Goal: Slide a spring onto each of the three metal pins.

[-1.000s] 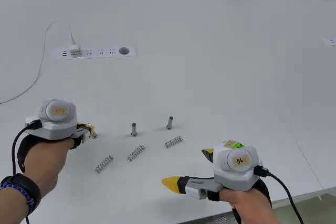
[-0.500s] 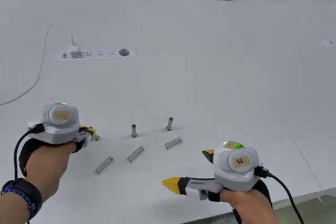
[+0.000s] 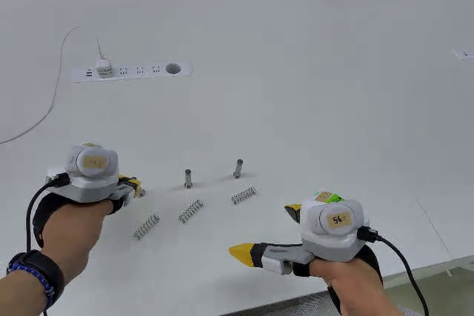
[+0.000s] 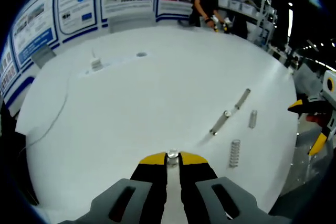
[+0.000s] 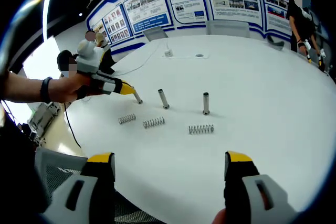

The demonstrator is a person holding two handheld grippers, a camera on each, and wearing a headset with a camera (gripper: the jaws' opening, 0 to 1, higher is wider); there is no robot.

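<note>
Clamping pin [image 5: 138, 97], left tool [image 4: 172, 162]; right tool [image 5: 169, 159] agape by table edge [image 3: 437, 260]

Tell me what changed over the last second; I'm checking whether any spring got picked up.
Only the left gripper shifted, slightly toward the springs, its jaws staying closed on the left pin. The right gripper stayed open and still; all three springs lie untouched, and the other two pins are bare.

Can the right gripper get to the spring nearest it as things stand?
Probably yes. The right gripper is open and the spring lies loose on the table just ahead, nothing between them. The left gripper, shut on a pin, is well aside.
</note>
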